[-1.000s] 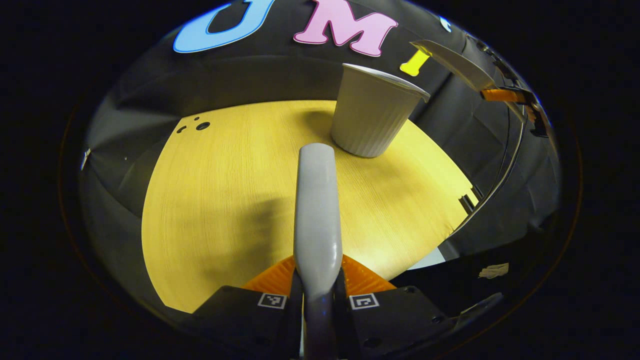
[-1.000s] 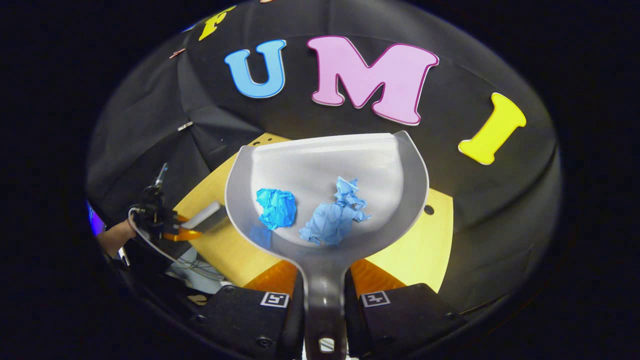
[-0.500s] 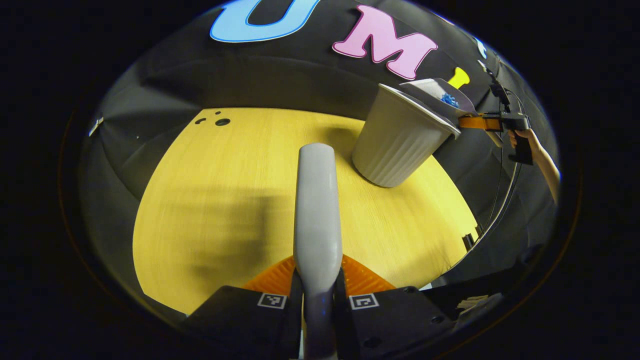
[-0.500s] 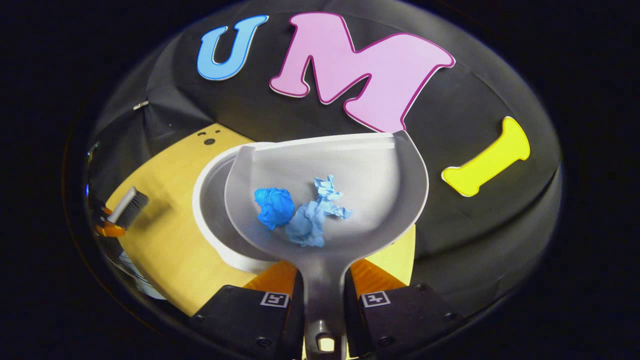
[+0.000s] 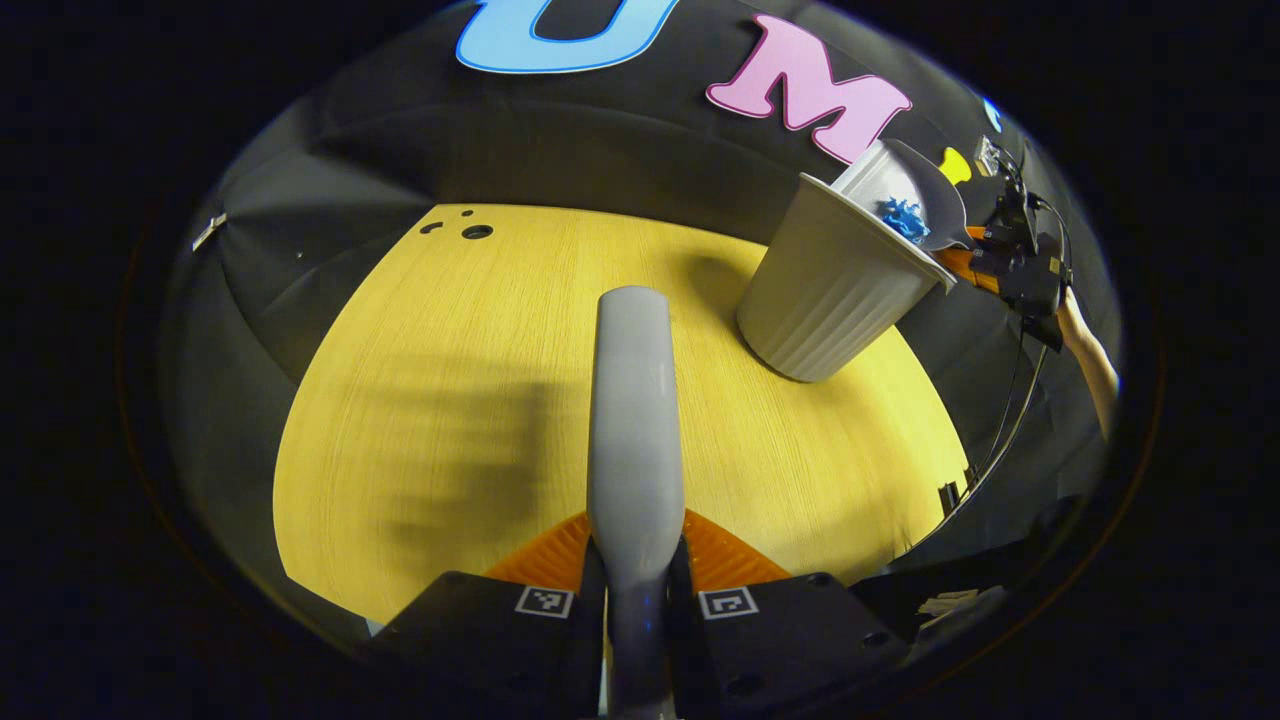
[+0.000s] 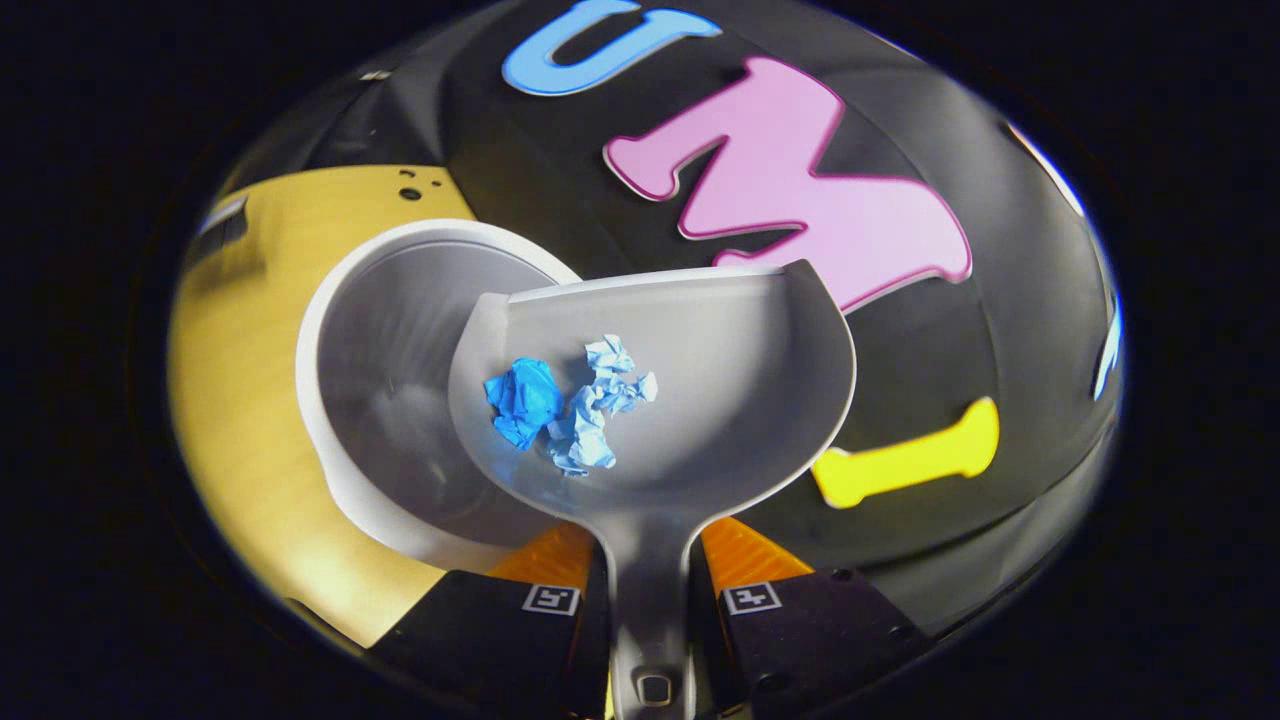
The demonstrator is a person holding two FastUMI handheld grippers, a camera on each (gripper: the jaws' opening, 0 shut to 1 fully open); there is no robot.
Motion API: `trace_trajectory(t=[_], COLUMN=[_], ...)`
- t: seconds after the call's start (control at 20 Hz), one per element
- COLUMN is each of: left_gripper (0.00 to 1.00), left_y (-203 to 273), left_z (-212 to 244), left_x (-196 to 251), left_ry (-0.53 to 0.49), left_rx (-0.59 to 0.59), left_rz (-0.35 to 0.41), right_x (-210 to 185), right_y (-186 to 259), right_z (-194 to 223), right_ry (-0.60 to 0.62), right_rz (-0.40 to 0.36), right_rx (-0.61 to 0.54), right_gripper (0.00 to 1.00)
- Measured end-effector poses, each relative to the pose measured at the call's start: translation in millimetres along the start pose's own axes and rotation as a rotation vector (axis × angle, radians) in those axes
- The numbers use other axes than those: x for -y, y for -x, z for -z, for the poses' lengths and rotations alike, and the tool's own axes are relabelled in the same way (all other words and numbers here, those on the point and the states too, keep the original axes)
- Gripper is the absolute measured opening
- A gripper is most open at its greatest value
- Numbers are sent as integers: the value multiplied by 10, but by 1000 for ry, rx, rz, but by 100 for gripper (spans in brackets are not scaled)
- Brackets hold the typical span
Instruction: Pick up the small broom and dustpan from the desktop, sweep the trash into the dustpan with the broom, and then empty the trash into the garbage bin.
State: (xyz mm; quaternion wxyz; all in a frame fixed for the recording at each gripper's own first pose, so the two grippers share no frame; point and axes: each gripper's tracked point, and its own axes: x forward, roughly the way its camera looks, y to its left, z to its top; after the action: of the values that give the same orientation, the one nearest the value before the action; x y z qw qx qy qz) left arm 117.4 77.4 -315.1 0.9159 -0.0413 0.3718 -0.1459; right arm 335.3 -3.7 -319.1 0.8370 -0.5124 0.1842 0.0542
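Note:
My right gripper [image 6: 648, 570] is shut on the grey dustpan's handle. The dustpan [image 6: 700, 380] tilts left above the open grey garbage bin [image 6: 380, 400], with two blue crumpled paper balls [image 6: 560, 405] sliding toward its left wall. In the left gripper view the bin [image 5: 835, 290] stands on the yellow table [image 5: 450, 400] at the right; the dustpan [image 5: 905, 190] leans over its rim with the blue paper [image 5: 903, 217] in it, held by the other gripper [image 5: 1015, 270] and a hand. My left gripper [image 5: 636, 560] is shut on the grey broom handle [image 5: 633, 400], held over the table.
Small round holes [image 5: 465, 228] mark the table's far left corner. A cable [image 5: 1005, 420] hangs from the far gripper past the table's right edge. The bin's inside [image 6: 400, 350] looks bare.
The dustpan has moved over the bin and tilted leftward; the paper balls have slid toward its left side. The left gripper with the broom has shifted slightly, the bin now farther right in its view.

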Motion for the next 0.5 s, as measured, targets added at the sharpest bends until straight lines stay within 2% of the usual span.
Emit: trace_trajectory(t=[0.2,0.35,0.5], left_gripper=[31,31,31], left_y=[-38,-8,29], left_z=[36,69,121], left_x=[-29,-52,-85], left_ry=[-2,7,37], left_rx=[-12,-14,-16], left_rz=[-16,-23,-29], right_x=[137,267,349], right_y=[50,368,337], right_z=[-24,-57,-22], right_ry=[146,273,383], right_rz=[67,160,219], right_rx=[49,77,78], right_gripper=[37,37,37])
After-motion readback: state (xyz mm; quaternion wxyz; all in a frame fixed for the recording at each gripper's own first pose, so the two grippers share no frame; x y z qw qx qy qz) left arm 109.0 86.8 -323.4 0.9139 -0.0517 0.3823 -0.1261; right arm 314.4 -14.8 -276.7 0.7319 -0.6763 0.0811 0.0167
